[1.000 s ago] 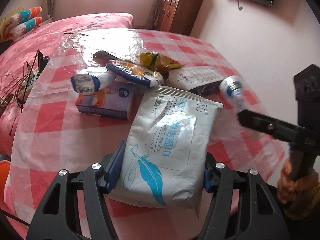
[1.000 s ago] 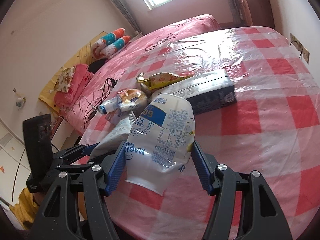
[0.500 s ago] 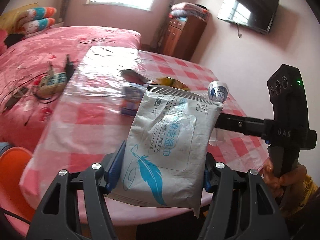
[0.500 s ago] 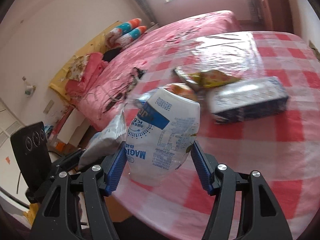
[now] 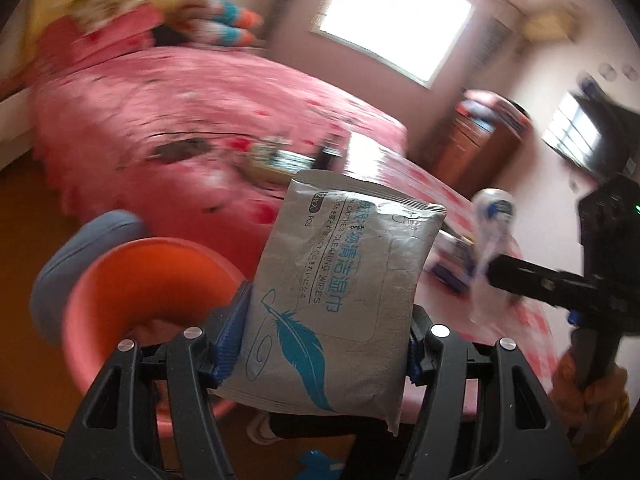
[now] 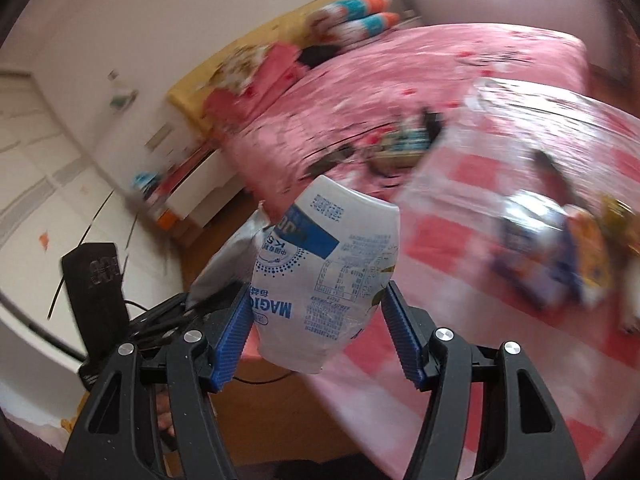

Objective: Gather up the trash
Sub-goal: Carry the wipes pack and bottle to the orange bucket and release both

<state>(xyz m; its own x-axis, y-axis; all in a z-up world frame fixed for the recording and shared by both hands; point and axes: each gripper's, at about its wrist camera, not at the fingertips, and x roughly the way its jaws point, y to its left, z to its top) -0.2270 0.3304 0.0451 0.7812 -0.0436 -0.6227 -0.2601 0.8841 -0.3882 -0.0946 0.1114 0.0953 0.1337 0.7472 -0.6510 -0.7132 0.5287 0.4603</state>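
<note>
My left gripper (image 5: pixel 320 340) is shut on a grey wet-wipes pack (image 5: pixel 340 292) with a blue feather print, held in the air off the table's edge. An orange-red bin (image 5: pixel 160 280) sits on the floor just left of and below it. My right gripper (image 6: pixel 318 340) is shut on a crushed white plastic bottle (image 6: pixel 324 280) with blue print, also held in the air beside the table. The bottle also shows in the left wrist view (image 5: pixel 492 216), held by the right gripper (image 5: pixel 500 268). The wipes pack's corner shows in the right wrist view (image 6: pixel 228 264).
The table with a pink checked cloth (image 6: pixel 480 320) holds several blurred wrappers and a small box (image 6: pixel 540 248). A pink bed (image 5: pixel 180 120) lies behind. A blue-grey stool or lid (image 5: pixel 80 248) is beside the bin. A wooden cabinet (image 5: pixel 476 148) stands by the wall.
Both grippers have swung left off the table with their items. The view now blurs across the bed and floor, and the orange-red bin has come into the left wrist view.
</note>
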